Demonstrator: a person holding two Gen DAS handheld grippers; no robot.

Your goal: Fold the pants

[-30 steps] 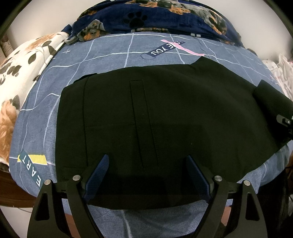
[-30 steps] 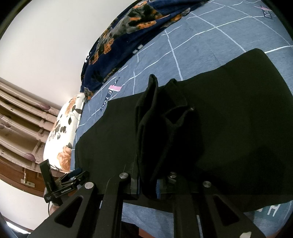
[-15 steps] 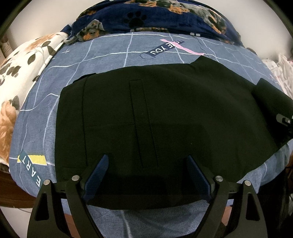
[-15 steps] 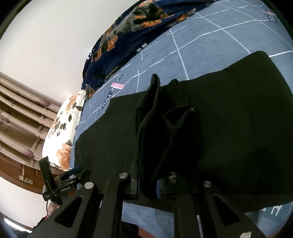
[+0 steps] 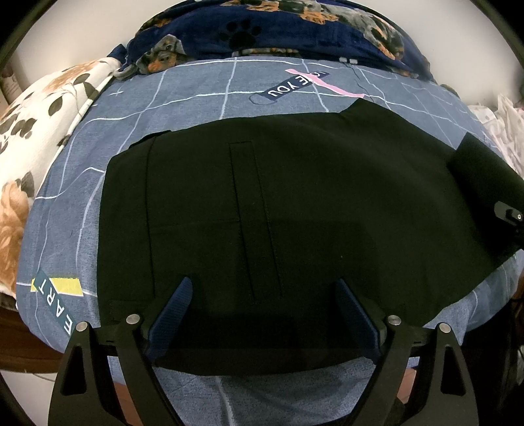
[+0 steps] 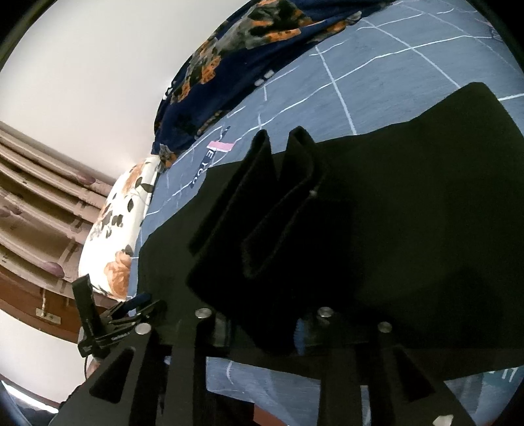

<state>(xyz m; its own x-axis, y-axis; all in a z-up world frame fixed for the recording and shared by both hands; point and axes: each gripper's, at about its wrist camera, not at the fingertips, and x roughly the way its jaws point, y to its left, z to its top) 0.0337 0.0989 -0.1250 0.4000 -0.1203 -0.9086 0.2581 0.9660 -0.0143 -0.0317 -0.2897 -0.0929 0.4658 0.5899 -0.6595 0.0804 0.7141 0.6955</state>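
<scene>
The black woven trousers (image 5: 294,229) lie spread flat on the blue-grey bedsheet with thin white grid lines (image 5: 183,108), their near hem running along the near edge of the bed and their far edge reaching toward the navy fleece blanket printed with dogs and paw marks (image 5: 262,29); a white pillow with orange flowers (image 5: 29,131) sits at the far left. The left gripper (image 5: 262,314) hovers low over the near hem with its jaws spread wide, blue pads either side of a stitched vertical strip, holding nothing. The right gripper (image 6: 262,331) has its jaws clenched on a gathered end of the same trousers, lifted off the sheet so that the cloth stands in upright pleats (image 6: 278,196) in front of the camera. That bunching suggests a light, limp fabric with no stiffness of its own: it will likely drape and sag wherever it is not supported, and layers may slide on each other since the weave looks smooth. A good hold is probably a hem or seamed edge, where doubled cloth gives the pads something thick to bite, such as the near left corner beside the open left jaws. Pinching a single layer mid-panel would risk dragging only the top ply and leaving wrinkles underneath.
</scene>
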